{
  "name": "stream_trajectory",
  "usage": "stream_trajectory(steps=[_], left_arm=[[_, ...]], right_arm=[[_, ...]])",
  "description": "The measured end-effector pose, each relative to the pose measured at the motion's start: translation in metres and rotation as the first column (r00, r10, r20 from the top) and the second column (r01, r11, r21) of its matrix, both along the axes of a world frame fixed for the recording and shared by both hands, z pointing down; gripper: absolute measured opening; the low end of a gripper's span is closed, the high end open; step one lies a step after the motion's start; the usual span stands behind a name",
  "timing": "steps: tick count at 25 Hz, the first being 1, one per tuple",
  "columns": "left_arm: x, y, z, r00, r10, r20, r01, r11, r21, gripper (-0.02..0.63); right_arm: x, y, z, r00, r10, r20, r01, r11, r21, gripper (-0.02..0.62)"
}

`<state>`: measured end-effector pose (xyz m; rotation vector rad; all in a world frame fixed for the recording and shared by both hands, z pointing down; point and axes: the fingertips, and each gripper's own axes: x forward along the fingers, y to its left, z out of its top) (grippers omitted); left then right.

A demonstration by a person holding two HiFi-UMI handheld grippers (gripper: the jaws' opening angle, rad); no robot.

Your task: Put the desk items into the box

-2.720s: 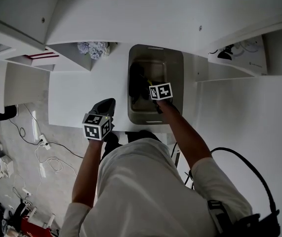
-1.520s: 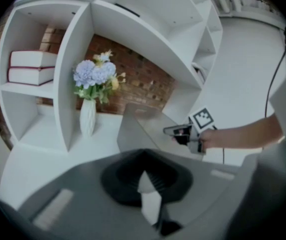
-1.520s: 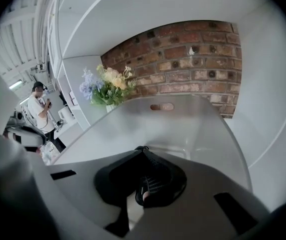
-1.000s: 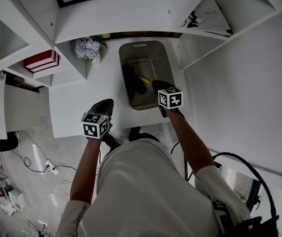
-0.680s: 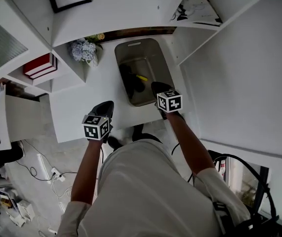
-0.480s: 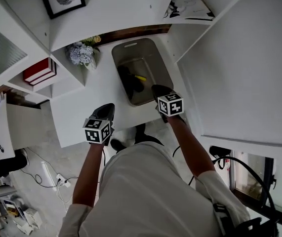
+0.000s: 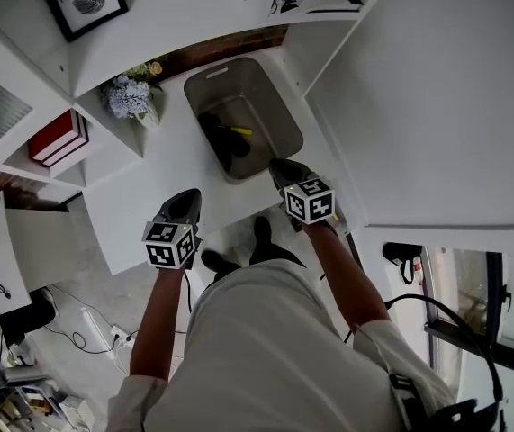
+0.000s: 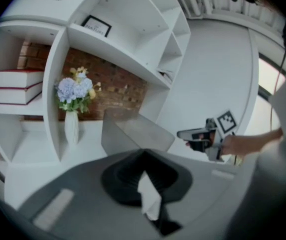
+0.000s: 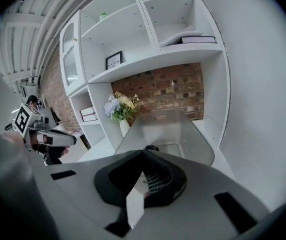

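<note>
1. Head view: the right gripper (image 7: 277,164), which was reaching down inside the box (image 7: 275,106) a few seconds earlier, has been drawn back out. It is now held just outside the box's near rim, over the front edge of the desk (image 7: 148,178).
2. In the right gripper view its jaws are seen pressed together with nothing between them. Whatever was carried in is therefore judged to have been left in the box.
3. The left gripper (image 7: 186,198) has been shifted only a little and is held over the desk's front edge, well apart from the box. In the left gripper view its jaws are likewise closed on nothing.
4. The task's things are found on the floor of the box: some dark items (image 7: 219,140) with a yellow item (image 7: 240,132) lying against them. What each one is cannot be told.
5. No loose item is made out on the desk surface. Only a vase of flowers (image 7: 130,97) is seen, standing in the shelf nook to the left of the box.
6. With both grippers withdrawn toward the person and nothing held, the packing is judged to be finished or very nearly so. The vase would be the only thing left, if it is counted as a desk item at all.
</note>
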<state>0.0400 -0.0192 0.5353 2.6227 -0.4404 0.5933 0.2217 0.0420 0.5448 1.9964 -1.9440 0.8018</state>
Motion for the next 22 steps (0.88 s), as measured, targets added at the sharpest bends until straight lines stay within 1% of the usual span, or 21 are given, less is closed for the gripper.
stream_trajectory(steps=[4, 9, 16, 22], left_arm=[[0.004, 0.001, -0.007, 1.000, -0.023, -0.004, 0.023, 1.000, 0.009, 0.003], [0.013, 0.003, -0.013, 0.998, -0.063, -0.014, 0.063, 0.998, 0.014, 0.003], [0.018, 0.009, -0.016, 0.995, -0.094, -0.017, 0.095, 0.995, 0.016, 0.003], [0.021, 0.009, -0.019, 0.994, -0.109, -0.021, 0.110, 0.994, 0.022, 0.003]], right_arm=[[0.009, 0.007, -0.014, 1.000, -0.013, -0.003, 0.013, 0.999, 0.034, 0.002], [0.020, 0.010, -0.021, 0.999, -0.046, 0.009, 0.046, 0.998, 0.046, 0.002], [0.015, 0.015, -0.026, 0.994, -0.101, 0.026, 0.100, 0.993, 0.065, 0.002], [0.014, 0.020, -0.027, 0.992, -0.118, 0.045, 0.115, 0.991, 0.075, 0.002]])
